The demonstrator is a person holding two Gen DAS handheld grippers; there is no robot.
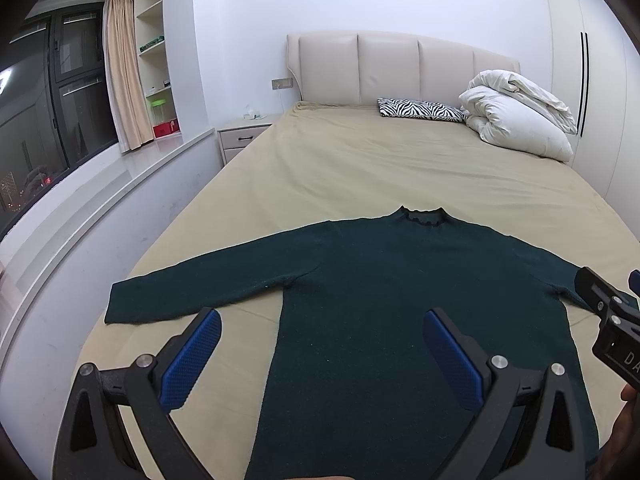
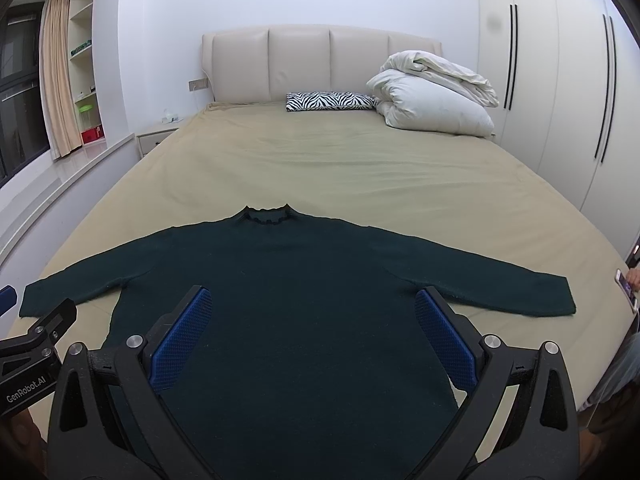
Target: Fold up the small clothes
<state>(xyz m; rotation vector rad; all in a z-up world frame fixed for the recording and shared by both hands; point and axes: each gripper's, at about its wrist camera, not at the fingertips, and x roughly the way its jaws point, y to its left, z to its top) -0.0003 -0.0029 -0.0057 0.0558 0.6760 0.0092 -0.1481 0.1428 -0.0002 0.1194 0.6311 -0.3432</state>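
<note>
Lying flat on bed (image 2: 360,168), green sweater (image 2: 296,280), sleeves spread

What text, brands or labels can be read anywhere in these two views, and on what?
"GenRobot.AI": white print on the left gripper's black body, right wrist view.
"DA": start of a cut-off white label on the right gripper's body, left wrist view.
Red box on the shelf: print too small to read.

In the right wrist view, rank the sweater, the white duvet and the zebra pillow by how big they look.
1. sweater, largest, though it lies nearest the camera, which inflates it
2. duvet
3. zebra pillow, smallest

The duvet and the pillow lie side by side at the headboard, so their order is reliable.
</note>
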